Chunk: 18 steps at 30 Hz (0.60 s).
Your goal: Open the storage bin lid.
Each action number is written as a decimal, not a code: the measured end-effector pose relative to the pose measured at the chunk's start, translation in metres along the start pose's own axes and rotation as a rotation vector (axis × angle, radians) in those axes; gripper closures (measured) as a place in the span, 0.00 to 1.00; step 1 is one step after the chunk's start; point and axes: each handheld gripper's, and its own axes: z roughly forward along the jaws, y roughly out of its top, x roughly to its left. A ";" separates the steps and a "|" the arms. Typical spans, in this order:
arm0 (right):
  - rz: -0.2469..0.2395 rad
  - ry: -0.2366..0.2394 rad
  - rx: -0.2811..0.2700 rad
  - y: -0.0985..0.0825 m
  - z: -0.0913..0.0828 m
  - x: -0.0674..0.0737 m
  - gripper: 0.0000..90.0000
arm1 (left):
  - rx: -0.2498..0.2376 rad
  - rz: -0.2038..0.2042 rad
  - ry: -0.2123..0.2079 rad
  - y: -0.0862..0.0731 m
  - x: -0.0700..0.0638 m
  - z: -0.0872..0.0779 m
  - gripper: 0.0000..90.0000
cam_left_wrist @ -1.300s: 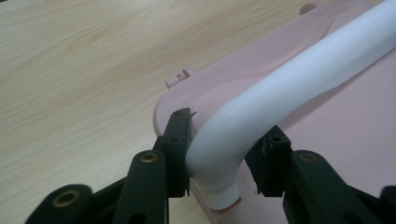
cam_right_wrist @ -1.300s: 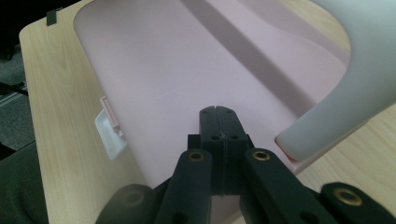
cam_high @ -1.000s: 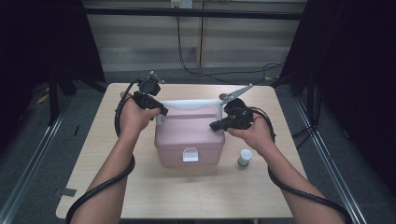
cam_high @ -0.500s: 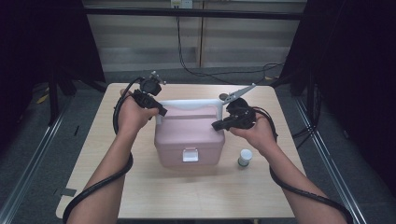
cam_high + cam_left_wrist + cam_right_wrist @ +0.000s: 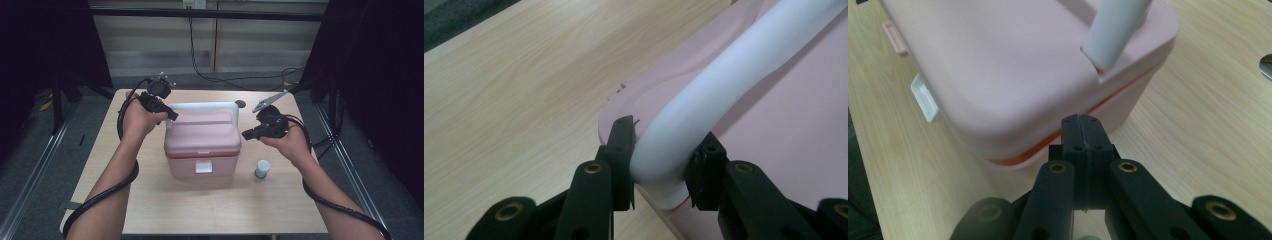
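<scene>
Currently the left gripper [image 5: 659, 165] is clamping the white handle [image 5: 202, 106] of the pink lidded box [image 5: 202, 145] at table centre, seemingly steadying or lifting it. Right gripper [image 5: 1083, 131], jaws together, is hovering beside the box's right wall. Next probably calls for freeing the front latch [image 5: 203, 167]. Small white-capped bottle [image 5: 261, 168] is standing just right of the box, crowding that approach.

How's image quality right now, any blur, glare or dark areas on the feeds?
High view: table evenly lit, surroundings black, no glare. Left gripper view: white handle sharp, slightly bright, left claw crisp. Right gripper view: pink box soft, right claw sharper, bottom edge blurred.
</scene>
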 end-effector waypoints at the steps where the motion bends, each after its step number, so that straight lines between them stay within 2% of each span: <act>1: 0.001 -0.004 0.002 -0.001 -0.001 -0.001 1.00 | -0.001 -0.002 -0.003 0.001 0.000 -0.001 0.76; 9: 0.001 -0.002 0.007 -0.006 -0.003 -0.003 1.00 | -0.007 -0.009 -0.006 0.003 0.001 -0.004 0.76; 12: -0.001 0.000 0.012 -0.007 0.000 -0.003 1.00 | -0.012 0.000 -0.011 0.003 0.002 -0.004 0.76; 18: 0.001 0.020 0.014 -0.009 0.008 -0.001 1.00 | -0.021 -0.008 -0.015 0.004 0.004 -0.005 0.76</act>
